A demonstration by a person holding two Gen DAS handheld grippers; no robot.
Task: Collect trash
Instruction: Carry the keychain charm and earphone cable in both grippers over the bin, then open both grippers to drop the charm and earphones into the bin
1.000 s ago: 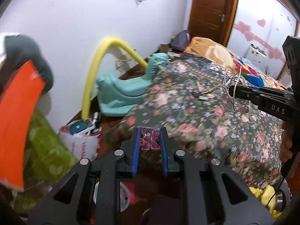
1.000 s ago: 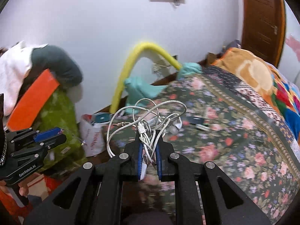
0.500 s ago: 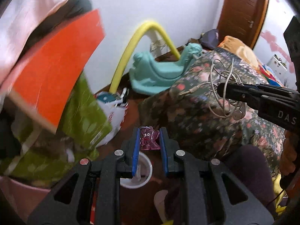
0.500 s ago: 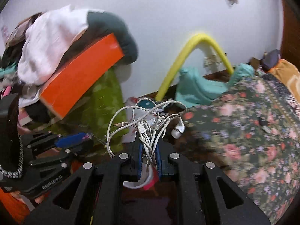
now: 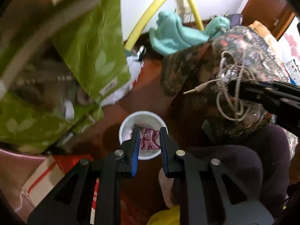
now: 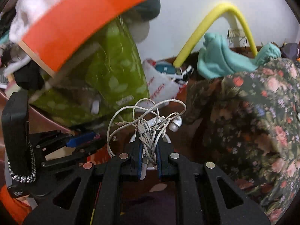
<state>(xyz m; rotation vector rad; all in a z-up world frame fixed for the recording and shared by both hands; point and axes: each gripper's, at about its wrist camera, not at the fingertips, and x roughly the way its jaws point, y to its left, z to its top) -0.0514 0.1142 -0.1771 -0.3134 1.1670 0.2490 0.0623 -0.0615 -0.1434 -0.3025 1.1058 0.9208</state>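
Over white cup [image 5: 143, 121] (rim clear): left tongs [image 5: 149, 140] clamp pony sticker [image 5: 149, 139], right tongs [image 6: 149, 154] earphones [image 6: 148, 121].

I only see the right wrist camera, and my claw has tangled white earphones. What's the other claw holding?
Observer: The left claw pinches a flat pink pony figure between its blue pads.
Operator: What's under it?
Observer: A white cup, open side up, on the brown floor. The pony overlaps it in the left wrist view.
Operator: Is the cup empty?
Observer: It doesn't look empty. Something small shows inside near the rim, too blurred to name.
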